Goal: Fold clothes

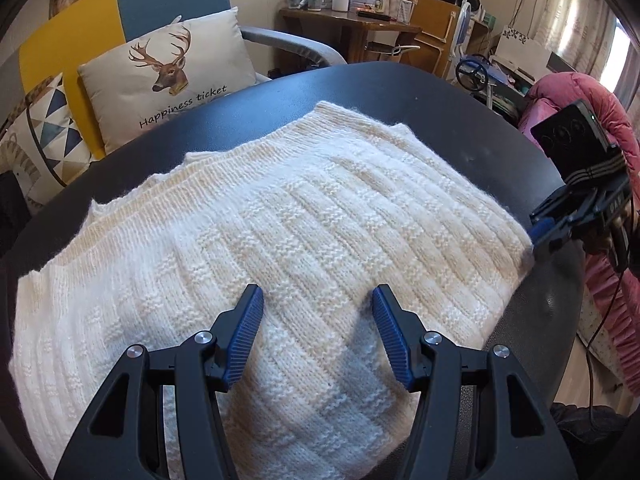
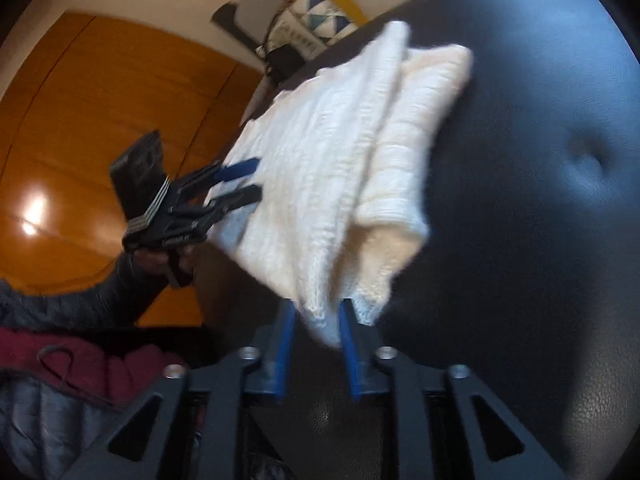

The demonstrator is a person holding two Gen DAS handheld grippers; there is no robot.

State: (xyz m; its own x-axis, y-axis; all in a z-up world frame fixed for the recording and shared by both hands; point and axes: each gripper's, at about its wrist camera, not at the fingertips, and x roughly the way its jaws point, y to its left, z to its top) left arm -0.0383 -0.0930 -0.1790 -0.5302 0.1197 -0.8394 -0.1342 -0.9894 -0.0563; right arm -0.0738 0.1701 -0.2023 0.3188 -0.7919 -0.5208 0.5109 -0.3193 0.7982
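My left gripper (image 1: pixel 318 300) hangs with its jaws wide apart just above the folded cream-white knitted sweater (image 1: pixel 280 232), which lies spread on the round black leather-like table (image 1: pixel 420 92). My right gripper (image 2: pixel 316 316) has a corner of the same sweater between its narrowed blue pads (image 2: pixel 286 332); through the blur it seems pinched, though I can't be sure.

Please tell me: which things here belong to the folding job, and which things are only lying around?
For the job:
- white knitted sweater
- black table under it
- left gripper, open over the sweater
- right gripper, sweater corner between its fingers

Only lying around:
- deer cushion
- triangle-pattern cushion
- pink quilted jacket
- cluttered wooden desk
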